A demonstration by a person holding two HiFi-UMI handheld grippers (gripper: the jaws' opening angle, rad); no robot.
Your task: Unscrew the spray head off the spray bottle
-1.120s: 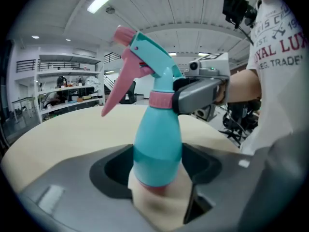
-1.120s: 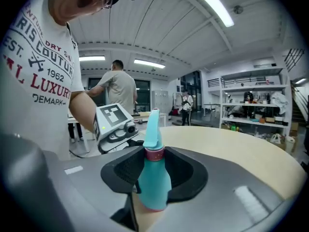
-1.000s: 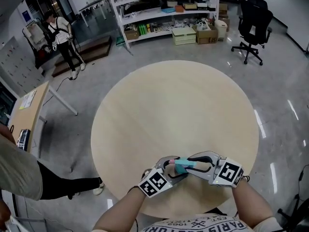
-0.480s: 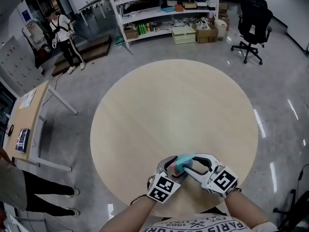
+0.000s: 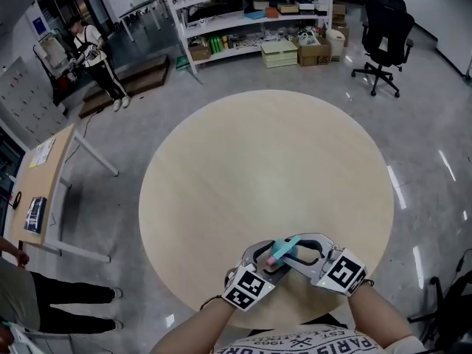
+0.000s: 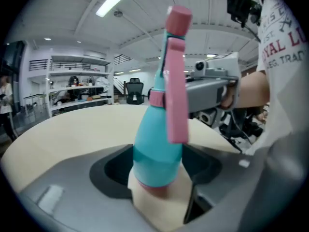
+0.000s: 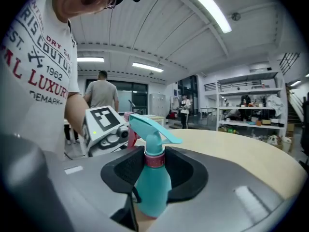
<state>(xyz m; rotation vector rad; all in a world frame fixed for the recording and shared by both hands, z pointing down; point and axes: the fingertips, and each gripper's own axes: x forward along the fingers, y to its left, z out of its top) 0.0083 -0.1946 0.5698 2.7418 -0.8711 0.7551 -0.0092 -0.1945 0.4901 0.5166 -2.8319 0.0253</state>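
Both hand-held grippers have edged nearer the bench's (image 5: 265, 161) near rim since a second ago. The left hand-held gripper (image 5: 265, 261) clamps the tilted spray bottle (image 5: 284, 247) low on its teal body. The right hand-held gripper (image 5: 295, 255) is closing on the spray head's (image 7: 149, 129) pink collar. It should seat squarely before twisting. The wrists converge, jaws facing inward.

The room is brightly and evenly lit from above by ceiling strip lamps (image 7: 208, 7). White glare streaks are thrown on the glossy floor (image 5: 445, 167), while the bench (image 5: 265, 161) is lit flatly, with only soft shadows. Both gripper views are strongly bowed by wide-angle distortion and darkened at the corners; the bottle (image 6: 157, 149) and nearest foreground are rendered soft.
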